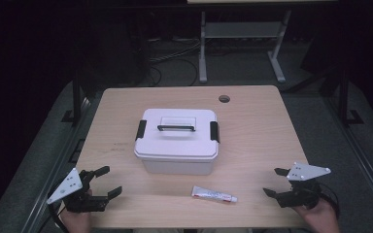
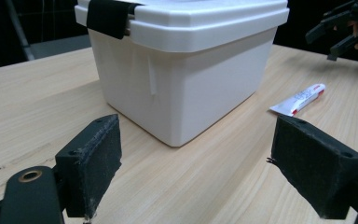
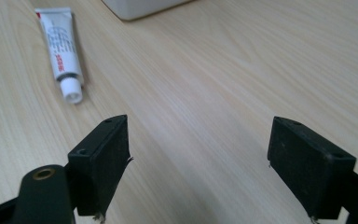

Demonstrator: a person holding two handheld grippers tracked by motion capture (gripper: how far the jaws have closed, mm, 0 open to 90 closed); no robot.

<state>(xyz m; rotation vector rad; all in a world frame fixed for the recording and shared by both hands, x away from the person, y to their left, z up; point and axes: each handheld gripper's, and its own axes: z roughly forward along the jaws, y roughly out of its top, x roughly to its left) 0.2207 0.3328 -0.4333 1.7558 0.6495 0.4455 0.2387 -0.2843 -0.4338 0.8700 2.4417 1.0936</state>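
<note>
Resting apart, both grippers, left (image 1: 104, 181) and right (image 1: 276, 181), are held open, empty; tube (image 1: 214, 194) cap (image 3: 72, 90) is resolved in right gripper view, box (image 1: 177, 141) latch (image 2: 107, 16) in left.

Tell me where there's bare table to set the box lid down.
Bare wood lies left of the white box and right of it, up to the table edge. It is tighter in front, where the tube lies between both open grippers.

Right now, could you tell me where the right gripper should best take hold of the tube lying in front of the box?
Probably across the flat body of the tube, from above: it lies flat and apart from the box, and the open right gripper is nearest.
</note>
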